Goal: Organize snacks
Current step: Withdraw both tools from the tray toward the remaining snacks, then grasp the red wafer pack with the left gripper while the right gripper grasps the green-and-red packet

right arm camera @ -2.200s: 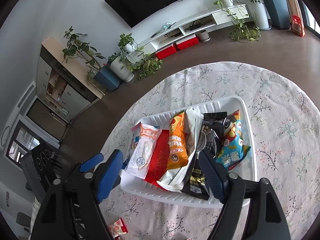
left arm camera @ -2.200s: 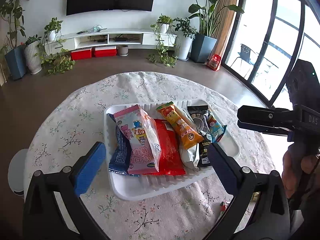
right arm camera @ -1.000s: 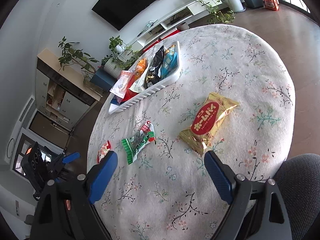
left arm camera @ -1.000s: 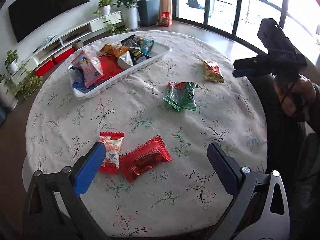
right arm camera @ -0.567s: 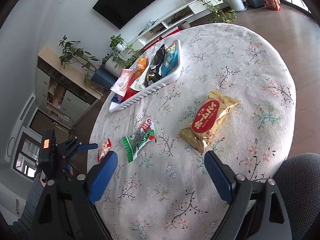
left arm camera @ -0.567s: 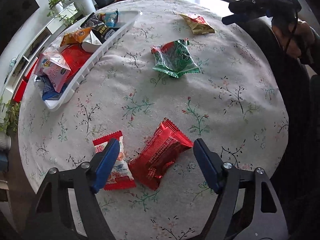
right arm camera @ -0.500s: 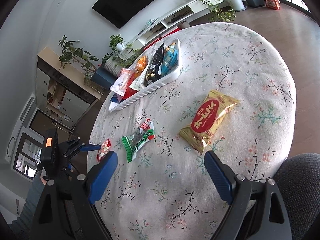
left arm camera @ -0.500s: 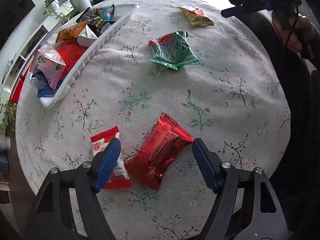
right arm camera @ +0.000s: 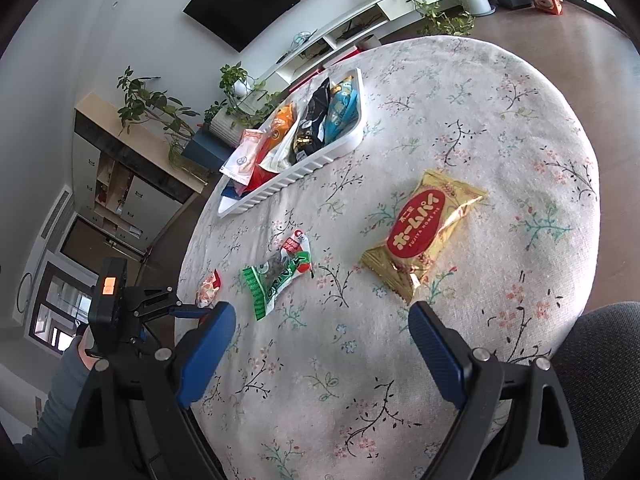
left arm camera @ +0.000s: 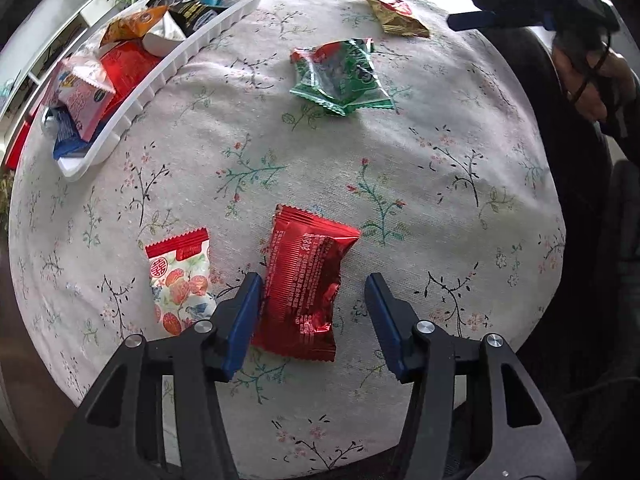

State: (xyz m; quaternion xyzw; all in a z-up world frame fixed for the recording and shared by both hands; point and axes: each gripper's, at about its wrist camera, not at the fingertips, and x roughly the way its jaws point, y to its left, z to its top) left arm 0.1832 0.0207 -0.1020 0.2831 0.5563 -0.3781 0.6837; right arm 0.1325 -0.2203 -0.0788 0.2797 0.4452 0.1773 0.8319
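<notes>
A red foil snack packet (left arm camera: 310, 252) lies on the flowered tablecloth near the table's front edge. My left gripper (left arm camera: 312, 284) points down over it with its jaws closing. The packet is between them, the left pad at its edge and the right pad clear of it. A white packet with red fruit print (left arm camera: 180, 280) lies just left of the left finger. My right gripper (right arm camera: 320, 314) hangs open over bare cloth, with a gold packet (right arm camera: 424, 232) beyond its right finger. The white tray (left arm camera: 160, 80) holds several snacks at the far left.
A green packet (left arm camera: 340, 76) lies mid-table and the gold packet (left arm camera: 394, 14) sits near the far edge. The round table's rim curves close below my left gripper. A dark chair seat (right arm camera: 600, 360) is at the right. Plants and a low TV shelf stand behind.
My left gripper has come down closer over the red packet and its jaws have narrowed around it. The right gripper has not moved.
</notes>
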